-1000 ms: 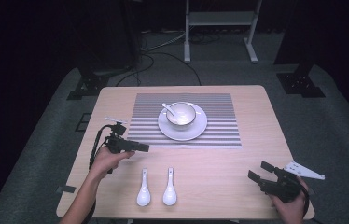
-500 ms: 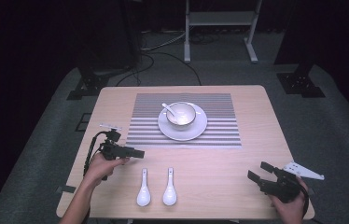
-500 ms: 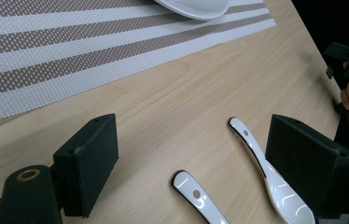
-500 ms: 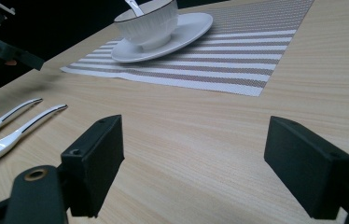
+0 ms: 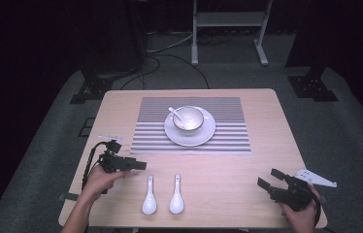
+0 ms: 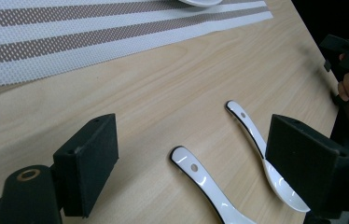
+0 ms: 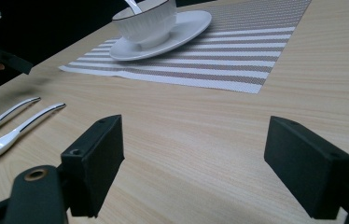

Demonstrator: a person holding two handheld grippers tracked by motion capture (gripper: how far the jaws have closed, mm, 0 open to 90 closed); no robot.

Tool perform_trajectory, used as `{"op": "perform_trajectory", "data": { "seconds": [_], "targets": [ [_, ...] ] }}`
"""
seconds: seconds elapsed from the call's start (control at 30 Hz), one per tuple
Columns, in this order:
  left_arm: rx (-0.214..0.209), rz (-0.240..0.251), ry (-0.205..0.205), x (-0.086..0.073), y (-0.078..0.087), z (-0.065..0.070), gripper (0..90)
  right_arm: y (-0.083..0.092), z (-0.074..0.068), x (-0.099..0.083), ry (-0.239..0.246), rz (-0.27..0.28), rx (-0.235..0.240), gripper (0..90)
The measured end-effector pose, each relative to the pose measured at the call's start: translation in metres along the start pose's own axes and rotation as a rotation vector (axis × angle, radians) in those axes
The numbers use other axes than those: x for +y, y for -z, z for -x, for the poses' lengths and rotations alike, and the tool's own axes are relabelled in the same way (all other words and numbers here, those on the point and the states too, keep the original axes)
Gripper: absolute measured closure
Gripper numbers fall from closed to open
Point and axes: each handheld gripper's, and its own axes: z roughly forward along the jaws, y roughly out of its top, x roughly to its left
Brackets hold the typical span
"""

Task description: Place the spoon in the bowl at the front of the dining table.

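The bench is showing pale wood grain with a smooth matt finish. Both spoons are gleaming like glossy white porcelain, dark-edged. The striped placemat is looking woven and coarse. The tongs are showing matt black plastic blocks.

A pale wood-grain tabletop carries everything. Directly on it lies a striped placemat, spread beyond both hand-held grippers, toward the far edge. Two white spoons lie side by side on the bare wood: the left spoon just to the right of the left hand-held gripper, the right spoon beside it, farther from those jaws. Both spoons lie well to the left of the right hand-held gripper, handles pointing toward the placemat.
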Motion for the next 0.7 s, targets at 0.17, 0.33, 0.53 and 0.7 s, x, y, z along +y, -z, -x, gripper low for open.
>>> {"op": "perform_trajectory", "data": {
  "seconds": [0.17, 0.33, 0.53, 0.7],
  "targets": [
    [0.001, 0.007, 0.004, -0.006, 0.004, -0.001, 15.9, 0.000, 0.001, -0.001, -0.001, -0.002, -0.003, 18.8],
    [0.002, 0.009, 0.009, -0.014, 0.008, -0.003, 15.9, 0.000, 0.000, -0.001, -0.005, -0.004, -0.002, 18.8],
    [0.004, 0.023, 0.025, -0.024, 0.012, -0.008, 15.9, -0.001, 0.000, -0.001, -0.003, -0.008, -0.002, 18.8],
    [0.002, 0.030, 0.023, -0.028, 0.016, -0.008, 15.8, -0.002, -0.001, -0.001, 0.001, -0.008, -0.004, 18.8]
  ]
}}
